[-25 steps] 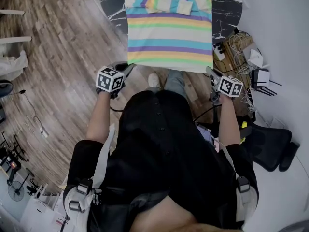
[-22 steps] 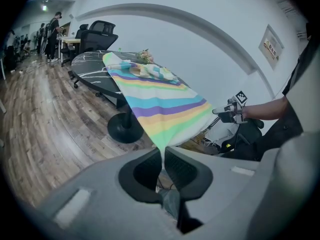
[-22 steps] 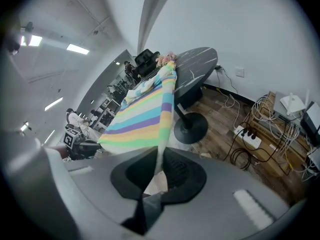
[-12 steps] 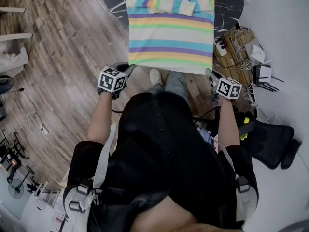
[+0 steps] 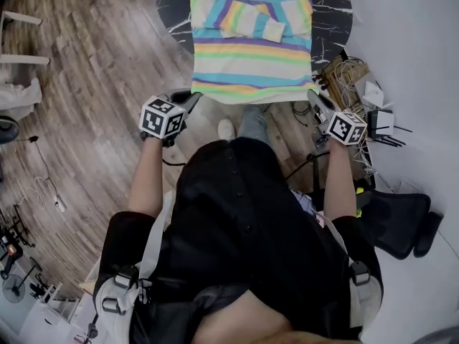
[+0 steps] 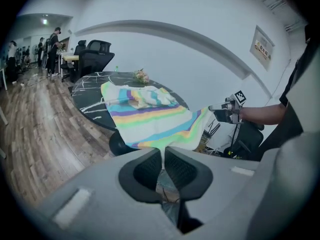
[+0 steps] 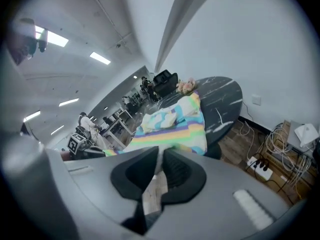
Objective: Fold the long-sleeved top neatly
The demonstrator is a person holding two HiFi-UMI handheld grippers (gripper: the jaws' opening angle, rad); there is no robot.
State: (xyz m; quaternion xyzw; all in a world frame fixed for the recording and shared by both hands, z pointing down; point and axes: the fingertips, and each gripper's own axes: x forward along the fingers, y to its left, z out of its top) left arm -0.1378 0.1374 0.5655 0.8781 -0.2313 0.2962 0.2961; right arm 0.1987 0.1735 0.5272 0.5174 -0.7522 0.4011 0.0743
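Note:
A pastel-striped long-sleeved top [image 5: 251,49] lies front-up on a round black marble table [image 5: 172,6], with both sleeves [image 5: 251,16] folded across the chest. Its hem hangs off the near edge and is raised at both corners. My left gripper [image 5: 192,97] is shut on the left hem corner, and in the left gripper view the cloth [image 6: 150,116] runs down into the closed jaws [image 6: 163,156]. My right gripper [image 5: 313,95] is shut on the right hem corner. In the right gripper view the top [image 7: 170,126] meets the jaws [image 7: 161,154].
A tangle of cables and a power strip [image 5: 344,74] lies on the wooden floor right of the table, beside a white wall. A black office chair [image 5: 401,221] stands at the right. A small bunch of flowers [image 6: 141,76] sits at the table's far side.
Both grippers have risen with the hem corners, lifting the hanging hem toward table height. More of the top's upper part shows now.

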